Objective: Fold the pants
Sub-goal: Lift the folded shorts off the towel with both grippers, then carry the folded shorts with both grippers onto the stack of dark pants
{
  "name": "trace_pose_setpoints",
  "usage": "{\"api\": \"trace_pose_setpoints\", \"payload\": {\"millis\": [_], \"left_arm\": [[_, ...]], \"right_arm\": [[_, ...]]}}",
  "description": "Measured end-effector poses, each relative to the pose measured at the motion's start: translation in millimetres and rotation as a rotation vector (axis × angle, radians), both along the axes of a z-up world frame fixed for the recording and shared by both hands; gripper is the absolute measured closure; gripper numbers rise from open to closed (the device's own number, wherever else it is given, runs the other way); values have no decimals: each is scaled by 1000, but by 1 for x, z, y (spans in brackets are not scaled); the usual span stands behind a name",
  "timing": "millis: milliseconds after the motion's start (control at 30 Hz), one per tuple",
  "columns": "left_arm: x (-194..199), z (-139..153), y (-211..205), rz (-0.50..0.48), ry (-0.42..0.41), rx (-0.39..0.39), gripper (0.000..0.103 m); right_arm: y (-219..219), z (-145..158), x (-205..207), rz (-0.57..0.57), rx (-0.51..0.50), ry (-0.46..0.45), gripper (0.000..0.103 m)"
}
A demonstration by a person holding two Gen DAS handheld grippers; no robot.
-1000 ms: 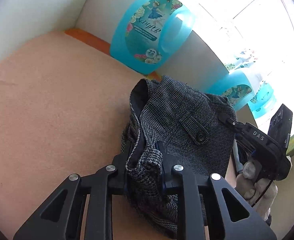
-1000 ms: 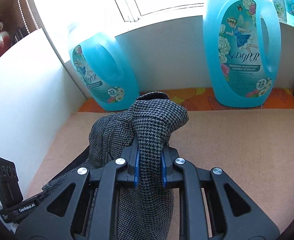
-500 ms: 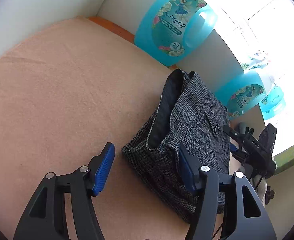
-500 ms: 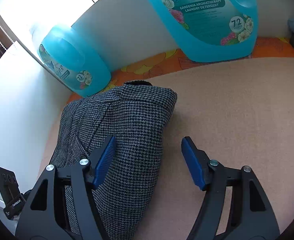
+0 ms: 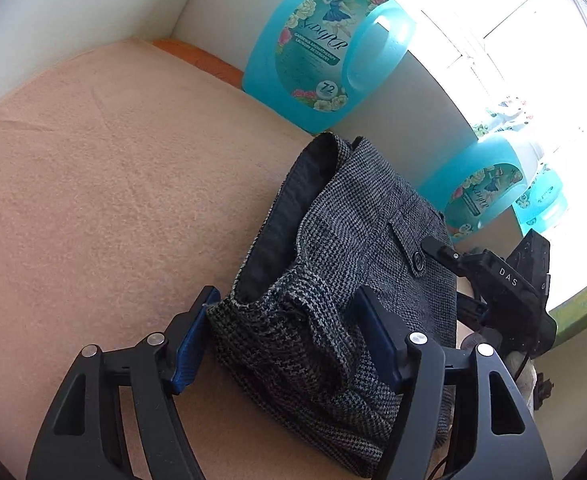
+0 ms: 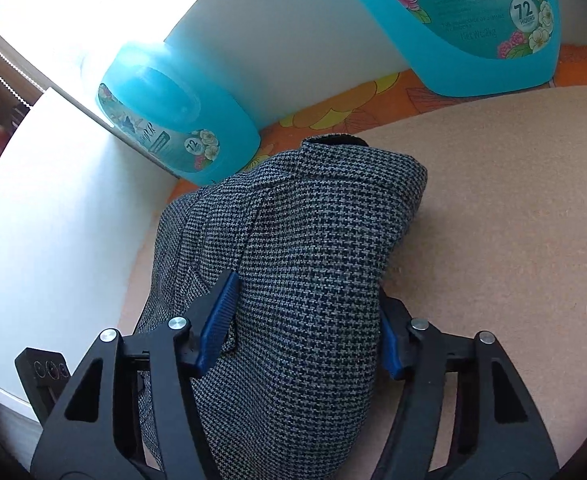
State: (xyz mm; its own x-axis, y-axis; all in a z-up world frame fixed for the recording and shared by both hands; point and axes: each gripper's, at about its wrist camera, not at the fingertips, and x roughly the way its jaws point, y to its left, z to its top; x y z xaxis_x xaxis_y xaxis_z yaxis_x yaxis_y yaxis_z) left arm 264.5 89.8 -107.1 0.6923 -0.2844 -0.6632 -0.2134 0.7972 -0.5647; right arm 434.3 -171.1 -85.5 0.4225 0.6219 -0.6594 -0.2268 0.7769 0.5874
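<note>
With the houndstooth pants (image 5: 357, 264) bunched near the worktop's (image 5: 105, 184) back edge by the detergent jugs (image 5: 325, 44), both the left tongs (image 5: 289, 340) and right tongs (image 6: 305, 328) straddle the fabric wide apart, so each should probably close squarely on a full fold.

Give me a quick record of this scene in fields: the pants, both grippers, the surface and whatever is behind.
pants: grey houndstooth, folded into a bundle, lying on the blanket
left gripper: open, pads either side of the bundle's near edge
right gripper: open, straddling the bundle
blanket: peach, covers the work surface
bottles: blue detergent bottles standing along the white wall behind the pants
orange cloth: floral, showing at the blanket's far edge
</note>
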Motion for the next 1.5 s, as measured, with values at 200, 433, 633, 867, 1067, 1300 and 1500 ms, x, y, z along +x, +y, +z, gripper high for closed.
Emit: {"api": "trace_pose_setpoints", "payload": {"millis": [200,433,633,867,1067,1300,1500], "left_arm": [[5,11,-15,-20,-13,47,70],[-11,41,-28,-67,-67,50,72],[-26,54,-53,-132,-107,23,73],[-33,65,-88,-199,-145,-18,73],[-34,82,-128,-265,-186,-42,73],[-27,111,-193,-359,-241,-26,73],[-9,134,-255,-432,-284,-32,73]], "right_arm": [[21,36,-20,-13,-108,-105,79],[21,83,-53,7,-164,-214,82],[2,115,-84,-8,-217,-284,82],[-25,146,-120,-64,-310,-364,82],[-67,172,-143,-110,-333,-408,83],[-143,201,-154,-190,-324,-443,83],[-209,230,-150,-249,-358,-484,83]]}}
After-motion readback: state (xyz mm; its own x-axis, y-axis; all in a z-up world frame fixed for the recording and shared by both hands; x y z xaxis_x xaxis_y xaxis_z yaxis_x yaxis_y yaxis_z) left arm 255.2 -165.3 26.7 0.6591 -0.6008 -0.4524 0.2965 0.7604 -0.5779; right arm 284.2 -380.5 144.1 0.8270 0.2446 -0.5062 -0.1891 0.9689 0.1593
